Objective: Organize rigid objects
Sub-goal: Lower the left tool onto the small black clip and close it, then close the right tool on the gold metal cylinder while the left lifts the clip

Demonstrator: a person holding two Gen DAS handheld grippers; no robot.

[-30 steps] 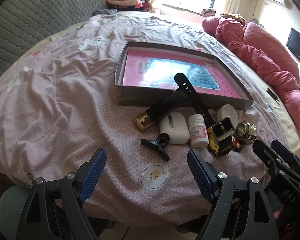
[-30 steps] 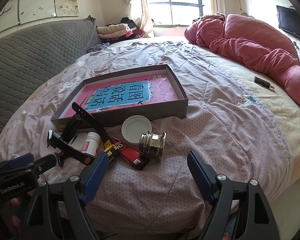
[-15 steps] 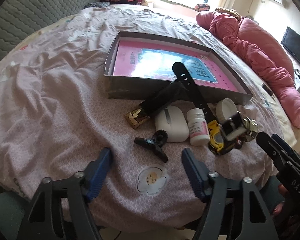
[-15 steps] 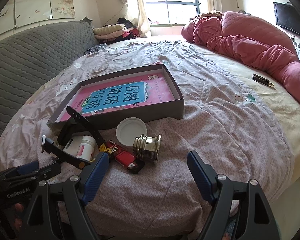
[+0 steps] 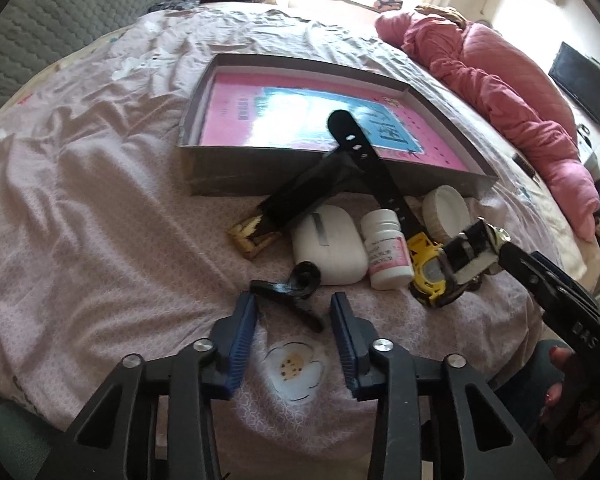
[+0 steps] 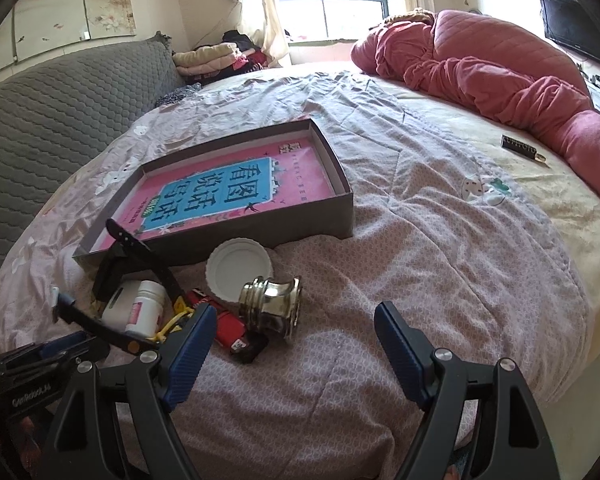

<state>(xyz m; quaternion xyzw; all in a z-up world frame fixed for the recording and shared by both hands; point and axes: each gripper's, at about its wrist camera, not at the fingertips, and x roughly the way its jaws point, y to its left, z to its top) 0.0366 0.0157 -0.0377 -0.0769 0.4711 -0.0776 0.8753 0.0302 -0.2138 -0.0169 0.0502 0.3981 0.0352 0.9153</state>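
Note:
Loose items lie on the bed in front of a shallow grey box [image 5: 300, 178] lined with a pink and blue sheet. Among them are a black clip [image 5: 290, 290], a white case [image 5: 328, 250], a white pill bottle [image 5: 388, 256], a yellow watch [image 5: 426, 276] with a long black strap [image 5: 360, 148], and a white lid [image 5: 446, 212]. My left gripper [image 5: 294, 320] is closing, with the clip between its blue pads; I see no firm press. My right gripper [image 6: 296, 344] is open and holds nothing. A brass knob [image 6: 270, 308] and a red lighter [image 6: 228, 328] lie just ahead of it.
A black sleeve with a gold end [image 5: 256, 236] leans against the box front. A pink quilt [image 6: 500, 68] is heaped at the far right, with a small dark tag [image 6: 520, 146] near it. A grey headboard [image 6: 52, 112] runs along the left. The bed edge is close below both grippers.
The left jaws have narrowed from wide open to either side of the black clip, and the gripper has come forward and down onto it. The right gripper has edged closer to the knob.

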